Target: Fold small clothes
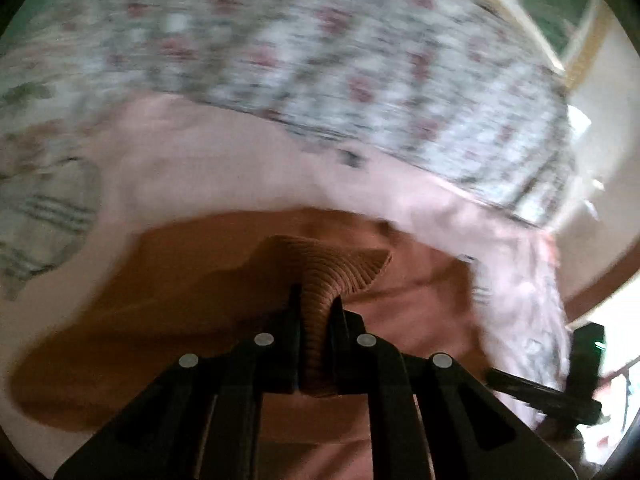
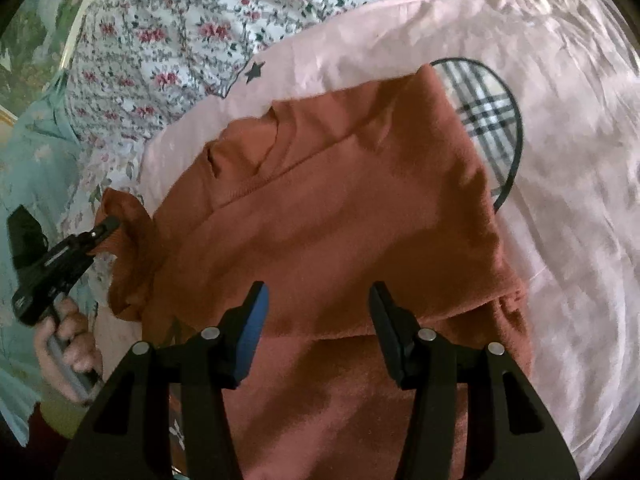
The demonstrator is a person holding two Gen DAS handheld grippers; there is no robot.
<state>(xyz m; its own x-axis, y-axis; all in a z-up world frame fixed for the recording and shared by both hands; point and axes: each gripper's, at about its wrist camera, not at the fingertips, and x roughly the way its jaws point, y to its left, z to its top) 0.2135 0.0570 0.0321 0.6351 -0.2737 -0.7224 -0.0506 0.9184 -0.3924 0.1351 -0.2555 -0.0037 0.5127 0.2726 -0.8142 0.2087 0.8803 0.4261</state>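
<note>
This was a home, most likely a bedroom; the work surface was a bed, spread with a soft pink sheet (image 2: pixel 560 128) that bore a small dark star and a round plaid patch (image 2: pixel 486 108); beside it lay a quilt printed with small red roses and green leaves (image 2: pixel 168 36); a pale blue flowered cloth (image 2: pixel 36 168) lay at the left edge; past the bed, the left wrist view showed a cream wall with a dark skirting band (image 1: pixel 604 280), blurred.
</note>
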